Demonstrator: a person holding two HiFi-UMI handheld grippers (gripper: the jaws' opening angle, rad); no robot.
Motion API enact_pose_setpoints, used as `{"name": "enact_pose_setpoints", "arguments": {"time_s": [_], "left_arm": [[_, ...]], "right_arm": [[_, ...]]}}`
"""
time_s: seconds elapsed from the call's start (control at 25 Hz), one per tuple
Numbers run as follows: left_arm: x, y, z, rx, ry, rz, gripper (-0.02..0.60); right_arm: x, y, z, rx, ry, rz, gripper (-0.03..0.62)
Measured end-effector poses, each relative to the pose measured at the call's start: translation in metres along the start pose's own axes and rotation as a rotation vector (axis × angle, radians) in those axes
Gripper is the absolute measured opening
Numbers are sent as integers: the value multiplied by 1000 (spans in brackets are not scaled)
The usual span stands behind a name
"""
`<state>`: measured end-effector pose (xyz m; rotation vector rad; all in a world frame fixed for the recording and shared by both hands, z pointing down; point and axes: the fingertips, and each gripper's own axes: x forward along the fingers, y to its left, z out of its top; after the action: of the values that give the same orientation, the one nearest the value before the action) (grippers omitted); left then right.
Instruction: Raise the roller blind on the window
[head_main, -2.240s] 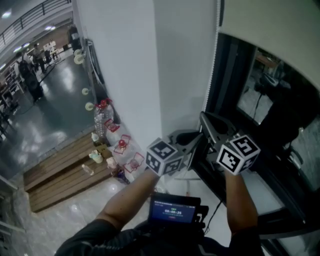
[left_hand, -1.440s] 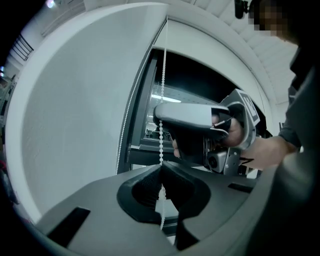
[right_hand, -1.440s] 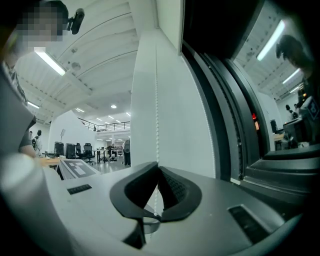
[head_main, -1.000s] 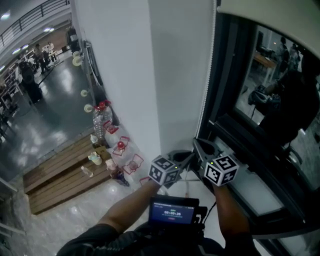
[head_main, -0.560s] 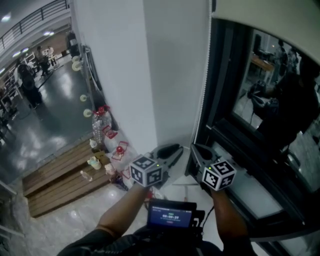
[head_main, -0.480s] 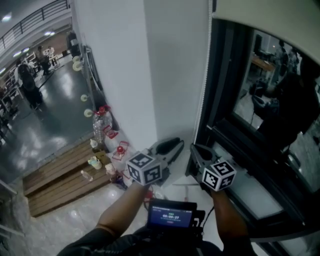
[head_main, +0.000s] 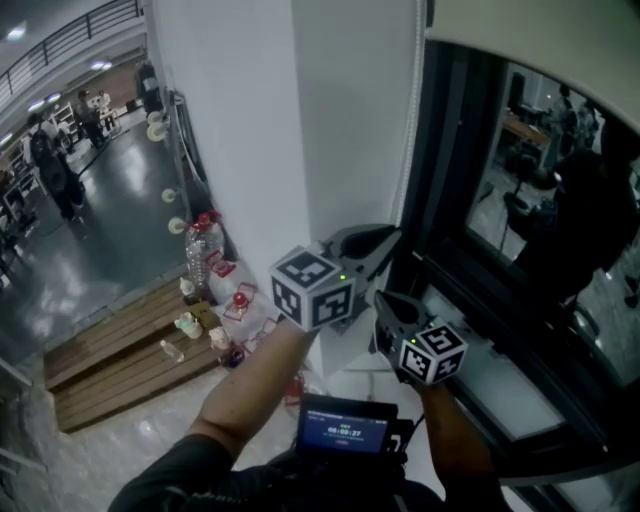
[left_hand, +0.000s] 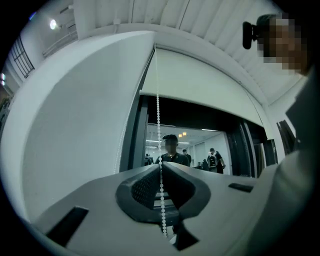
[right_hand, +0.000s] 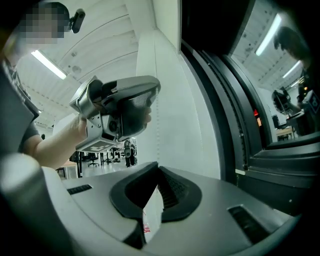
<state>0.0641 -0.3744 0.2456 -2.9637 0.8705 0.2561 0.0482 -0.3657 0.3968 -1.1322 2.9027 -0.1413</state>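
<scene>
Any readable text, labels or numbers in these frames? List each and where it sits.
Dark screen at the person's chest: blue digits, too small to read.
Red print on white surface: too blurred.
Clear red-capped bottle: no label legible.
Black-and-white marker cube: pattern only, no text.

A white wall (head_main: 250, 150) is seen beside a dark-framed window (head_main: 445, 170). Below, a glossy grey floor (head_main: 100, 240) is spread out, a low wooden platform (head_main: 110, 355) is laid along it, and a ceiling strip light (right_hand: 47, 64) is lit.

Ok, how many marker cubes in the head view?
2: one cube on the left tongs, closing on the bead chain; the other cube on the right tongs, lower.
</scene>
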Motion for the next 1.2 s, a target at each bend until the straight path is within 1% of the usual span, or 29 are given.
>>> {"name": "enact_pose_setpoints", "arguments": {"time_s": [0.2, 0.36, 0.56, 0.72, 1.0, 1.2], "left_arm": [[2, 0, -1, 8, -21, 1, 3], [5, -4, -3, 48, 5, -15, 3], [6, -8, -10, 73, 39, -16, 2], [2, -8, -26, 45, 50, -14, 2], [-9, -10, -47, 29, 58, -7, 2], [-15, -6, -63, 13, 75, 3, 2]], "right_arm": [[-3, 1, 1, 6, 5, 4, 6], [-4, 2, 1, 8, 3, 5, 6], [-3, 2, -6, 7, 20, 3, 6], [-4, 0, -22, 30, 39, -9, 6], [-6, 3, -42, 56, 89, -17, 6], [-4, 14, -55, 87, 135, 7, 6]]}}
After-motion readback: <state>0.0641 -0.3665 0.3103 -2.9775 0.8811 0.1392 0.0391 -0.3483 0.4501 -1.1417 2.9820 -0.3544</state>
